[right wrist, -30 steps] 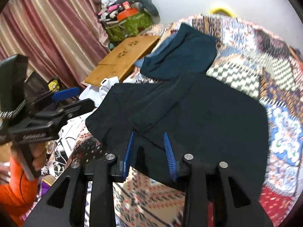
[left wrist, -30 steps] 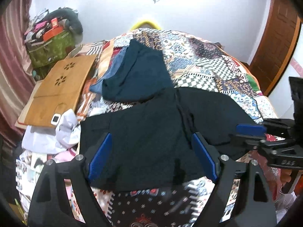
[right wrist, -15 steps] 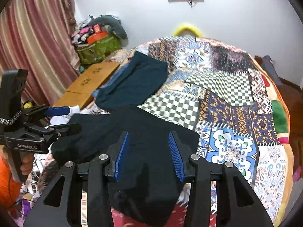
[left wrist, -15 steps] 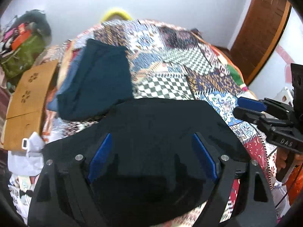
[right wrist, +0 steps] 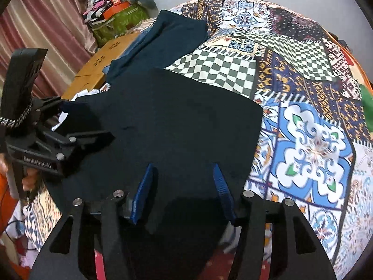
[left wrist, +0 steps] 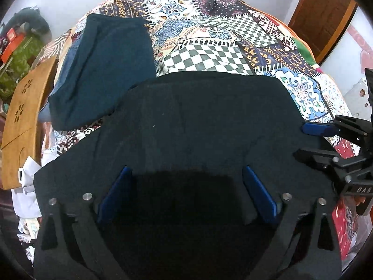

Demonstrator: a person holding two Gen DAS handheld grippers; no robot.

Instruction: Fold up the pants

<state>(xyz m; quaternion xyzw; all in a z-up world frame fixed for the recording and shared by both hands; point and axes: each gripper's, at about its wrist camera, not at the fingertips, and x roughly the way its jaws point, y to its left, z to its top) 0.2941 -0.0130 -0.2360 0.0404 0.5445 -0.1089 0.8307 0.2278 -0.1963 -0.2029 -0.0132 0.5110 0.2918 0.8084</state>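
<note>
Black pants lie spread flat on the patchwork bedspread, near its front edge; they also show in the right wrist view. My left gripper is open just above the pants' near edge, its blue pads wide apart with nothing between them. My right gripper is open above the pants' near right part. In the left wrist view the right gripper sits at the pants' right edge. In the right wrist view the left gripper sits at their left edge.
A folded dark teal garment lies on blue denim behind the pants to the left. A wooden lap table and white cloth sit off the bed's left side. A green bag stands by the curtain. A wooden door is at right.
The pants went from rumpled with a fold in the middle to flat and smooth. Both grippers dropped lower and closer to the cloth. The right gripper's jaws opened wider.
</note>
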